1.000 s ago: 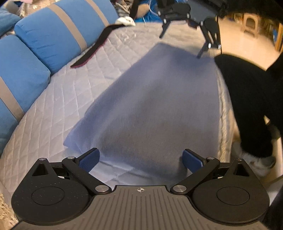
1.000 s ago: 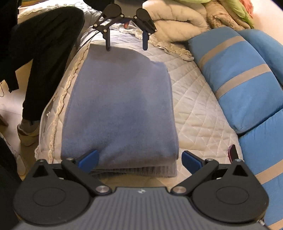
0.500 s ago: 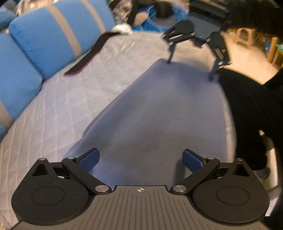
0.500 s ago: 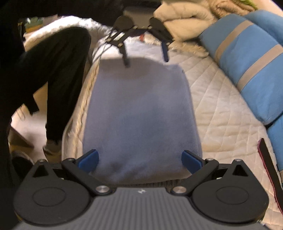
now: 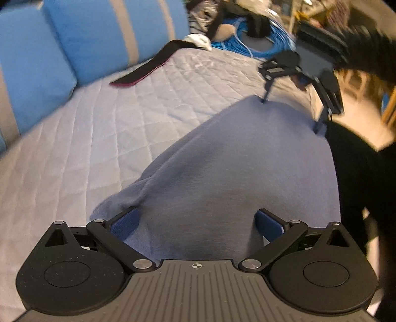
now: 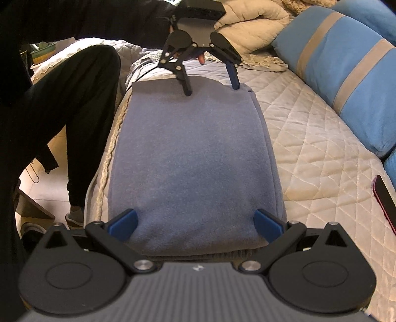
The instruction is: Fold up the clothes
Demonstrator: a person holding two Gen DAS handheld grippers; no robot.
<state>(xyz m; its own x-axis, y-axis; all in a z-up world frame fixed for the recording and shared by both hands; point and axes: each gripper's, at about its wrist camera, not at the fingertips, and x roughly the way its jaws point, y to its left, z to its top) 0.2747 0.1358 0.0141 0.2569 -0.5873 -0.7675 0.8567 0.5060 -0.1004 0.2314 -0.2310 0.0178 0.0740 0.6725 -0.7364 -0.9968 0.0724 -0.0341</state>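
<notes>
A folded grey-blue fleece garment (image 5: 235,168) lies lengthwise on the quilted bed (image 5: 99,138), near its edge; it also shows in the right wrist view (image 6: 193,158). My left gripper (image 5: 196,223) is open, its blue pads straddling one short end of the garment. My right gripper (image 6: 195,223) is open and straddles the opposite short end, where folded layers show. Each gripper appears at the far end in the other's view: the right one (image 5: 292,111), the left one (image 6: 210,86), fingers down on the cloth.
Blue cushions with tan stripes (image 6: 346,62) line the far side of the bed. A dark red-edged strap (image 5: 151,67) lies on the quilt. The person's black-clad leg (image 6: 74,111) stands beside the bed edge. Beige blankets (image 6: 257,22) are piled at one end.
Both grippers have moved in closer along the garment, so it looks shorter between them. The left-hand corner of the cloth near my left gripper has bunched up. Jaws stay open.
</notes>
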